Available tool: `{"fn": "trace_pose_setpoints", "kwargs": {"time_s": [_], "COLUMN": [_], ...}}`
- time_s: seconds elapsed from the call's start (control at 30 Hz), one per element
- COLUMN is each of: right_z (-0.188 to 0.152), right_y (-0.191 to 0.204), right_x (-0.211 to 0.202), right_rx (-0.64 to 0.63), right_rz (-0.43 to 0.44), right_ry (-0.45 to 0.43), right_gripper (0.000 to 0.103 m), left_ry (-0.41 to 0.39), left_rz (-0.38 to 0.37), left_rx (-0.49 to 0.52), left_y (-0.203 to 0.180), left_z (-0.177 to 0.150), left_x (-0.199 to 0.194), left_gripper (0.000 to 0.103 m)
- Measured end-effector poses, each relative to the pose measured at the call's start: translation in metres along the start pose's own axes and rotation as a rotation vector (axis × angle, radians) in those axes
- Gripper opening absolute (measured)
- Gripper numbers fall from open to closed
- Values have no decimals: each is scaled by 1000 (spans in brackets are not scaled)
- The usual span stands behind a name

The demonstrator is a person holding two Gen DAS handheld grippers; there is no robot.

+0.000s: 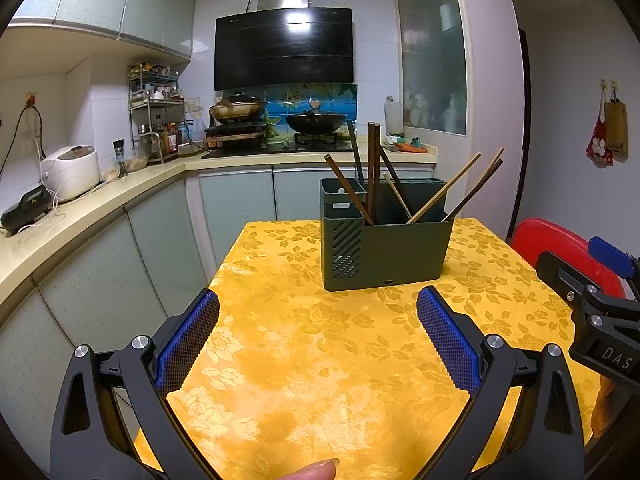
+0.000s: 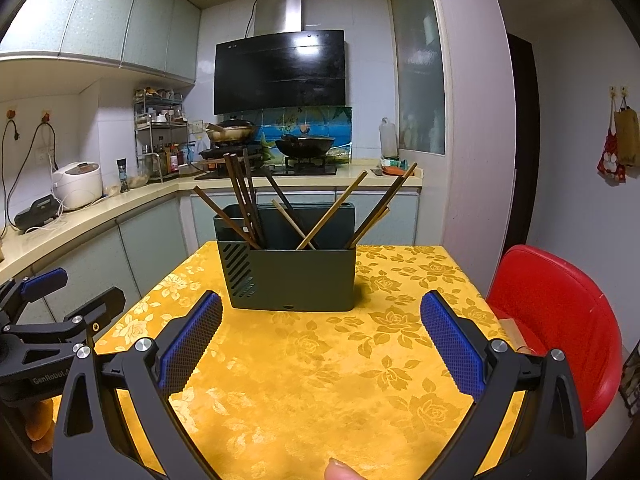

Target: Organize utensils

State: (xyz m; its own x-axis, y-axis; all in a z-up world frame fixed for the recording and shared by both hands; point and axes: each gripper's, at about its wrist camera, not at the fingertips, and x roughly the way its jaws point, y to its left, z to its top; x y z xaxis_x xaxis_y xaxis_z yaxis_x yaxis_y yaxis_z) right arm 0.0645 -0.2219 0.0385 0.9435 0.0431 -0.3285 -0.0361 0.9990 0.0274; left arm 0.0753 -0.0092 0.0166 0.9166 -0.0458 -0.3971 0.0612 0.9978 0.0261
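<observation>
A dark green utensil holder (image 1: 400, 252) stands on the yellow flowered tablecloth (image 1: 304, 360), ahead of both grippers; it also shows in the right wrist view (image 2: 300, 276). Several wooden chopsticks (image 1: 444, 190) lean out of it at mixed angles, some dark (image 2: 240, 196), some light (image 2: 334, 210). My left gripper (image 1: 318, 312) is open and empty above the cloth, short of the holder. My right gripper (image 2: 322, 312) is open and empty, also short of the holder. The right gripper's body shows at the right edge of the left wrist view (image 1: 592, 300), and the left gripper's body at the left edge of the right wrist view (image 2: 52, 320).
A red plastic chair (image 2: 560, 320) stands at the table's right side. A kitchen counter (image 1: 80, 216) runs along the left with a rice cooker (image 1: 72, 172), a spice rack (image 1: 156, 116) and a stove with pans (image 1: 316, 122) at the back.
</observation>
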Motion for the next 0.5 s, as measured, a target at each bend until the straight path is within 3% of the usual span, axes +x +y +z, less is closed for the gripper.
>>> {"fn": "trace_pose_setpoints", "kwargs": {"time_s": [0.5], "right_z": [0], "right_y": [0], "right_x": [0], "right_rx": [-3], "right_rz": [0], "right_ry": [5], "right_gripper": [96], "left_ry": [2], "left_rz": [-2], "left_rx": [1], "left_y": [0], "left_z": [2], "left_x": [0], "left_gripper": [96]}}
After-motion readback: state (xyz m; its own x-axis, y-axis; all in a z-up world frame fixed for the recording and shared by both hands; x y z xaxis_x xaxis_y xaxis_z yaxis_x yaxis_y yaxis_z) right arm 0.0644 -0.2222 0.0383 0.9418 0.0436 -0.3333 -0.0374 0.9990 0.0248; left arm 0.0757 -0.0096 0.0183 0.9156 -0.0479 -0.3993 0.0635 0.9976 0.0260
